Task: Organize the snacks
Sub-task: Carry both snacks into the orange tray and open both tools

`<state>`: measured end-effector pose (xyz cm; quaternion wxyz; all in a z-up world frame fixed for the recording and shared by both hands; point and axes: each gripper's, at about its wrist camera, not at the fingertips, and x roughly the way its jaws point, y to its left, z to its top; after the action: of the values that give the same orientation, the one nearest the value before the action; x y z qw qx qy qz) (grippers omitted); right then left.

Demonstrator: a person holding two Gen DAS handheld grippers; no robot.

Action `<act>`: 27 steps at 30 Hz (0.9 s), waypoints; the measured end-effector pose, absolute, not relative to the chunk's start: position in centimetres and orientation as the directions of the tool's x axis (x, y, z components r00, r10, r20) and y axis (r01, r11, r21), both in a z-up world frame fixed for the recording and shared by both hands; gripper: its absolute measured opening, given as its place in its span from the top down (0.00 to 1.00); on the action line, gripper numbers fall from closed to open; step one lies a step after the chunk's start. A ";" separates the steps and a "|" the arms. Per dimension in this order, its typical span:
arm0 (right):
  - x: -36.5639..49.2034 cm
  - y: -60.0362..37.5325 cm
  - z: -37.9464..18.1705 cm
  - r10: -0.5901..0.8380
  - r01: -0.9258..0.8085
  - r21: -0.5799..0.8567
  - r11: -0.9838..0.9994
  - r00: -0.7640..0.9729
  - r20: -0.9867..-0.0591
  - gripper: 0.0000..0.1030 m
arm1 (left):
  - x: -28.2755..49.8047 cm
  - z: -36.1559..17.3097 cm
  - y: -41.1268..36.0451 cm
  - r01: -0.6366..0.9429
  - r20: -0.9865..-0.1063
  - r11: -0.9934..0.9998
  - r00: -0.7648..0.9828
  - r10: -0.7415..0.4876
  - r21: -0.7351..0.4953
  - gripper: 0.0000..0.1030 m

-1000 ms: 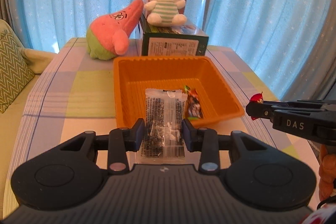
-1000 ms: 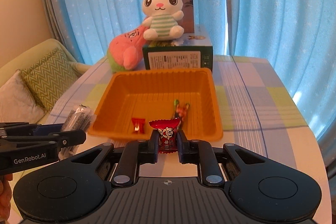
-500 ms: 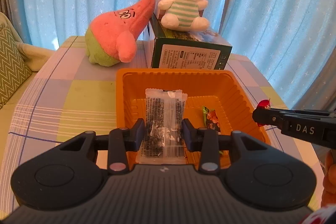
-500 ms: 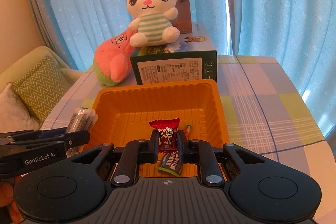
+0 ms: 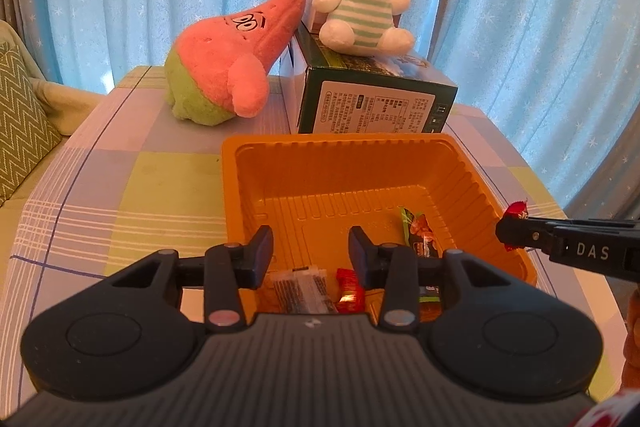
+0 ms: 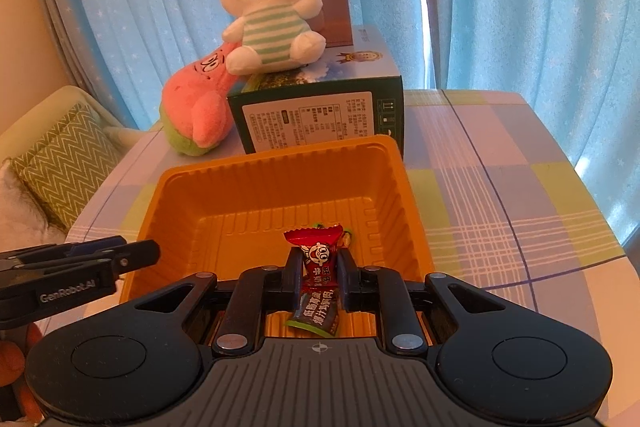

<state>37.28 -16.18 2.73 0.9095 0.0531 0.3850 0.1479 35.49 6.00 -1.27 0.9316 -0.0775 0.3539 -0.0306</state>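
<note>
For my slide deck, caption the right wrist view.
Right gripper holding a red candy above the orange tray, plush toys behind.

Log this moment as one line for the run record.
left gripper: open, over orange tray | clear snack packet: in tray | right gripper: shut on red candy, above tray

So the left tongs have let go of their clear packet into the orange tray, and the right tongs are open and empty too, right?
Not quite. The left tongs are open, their clear packet lying in the orange plastic tray. But the right wrist view shows the right tongs shut on a red wrapped candy.
</note>
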 end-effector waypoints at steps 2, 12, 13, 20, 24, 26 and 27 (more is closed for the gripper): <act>37.4 -16.4 2.7 0.308 -0.221 0.214 0.951 0.660 -0.685 0.83 | 35.2 -1.2 6.2 0.002 -0.655 0.986 0.747 -0.113 -0.169 0.64; 38.0 -17.4 2.7 0.304 -0.196 0.233 0.952 0.656 -0.691 0.83 | 34.4 -1.1 6.0 0.012 -0.654 0.985 0.746 -0.125 -0.174 0.63; 38.0 -17.4 2.7 0.306 -0.197 0.235 0.952 0.654 -0.692 0.83 | 34.4 -1.0 6.0 0.013 -0.653 0.984 0.747 -0.126 -0.175 0.63; 37.8 -17.9 2.8 0.326 -0.201 0.259 0.945 0.660 -0.677 0.45 | 33.6 -0.8 5.7 0.016 -0.653 0.986 0.748 -0.122 -0.165 0.50; 37.0 -18.7 3.2 0.323 -0.182 0.274 0.945 0.667 -0.672 0.45 | 32.4 -0.7 5.7 0.017 -0.655 0.985 0.745 -0.128 -0.173 0.48; 36.2 -19.0 3.4 0.323 -0.178 0.277 0.944 0.667 -0.671 0.45 | 31.7 -0.5 5.6 0.017 -0.654 0.983 0.745 -0.133 -0.181 0.48; 35.7 -19.2 3.6 0.319 -0.173 0.277 0.945 0.668 -0.672 0.45 | 31.1 -0.3 5.5 0.017 -0.652 0.983 0.746 -0.133 -0.181 0.47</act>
<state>35.67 -19.17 3.58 0.9084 0.0951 0.3839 0.1356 31.12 5.46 -0.34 0.9309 -0.0818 0.3539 -0.0402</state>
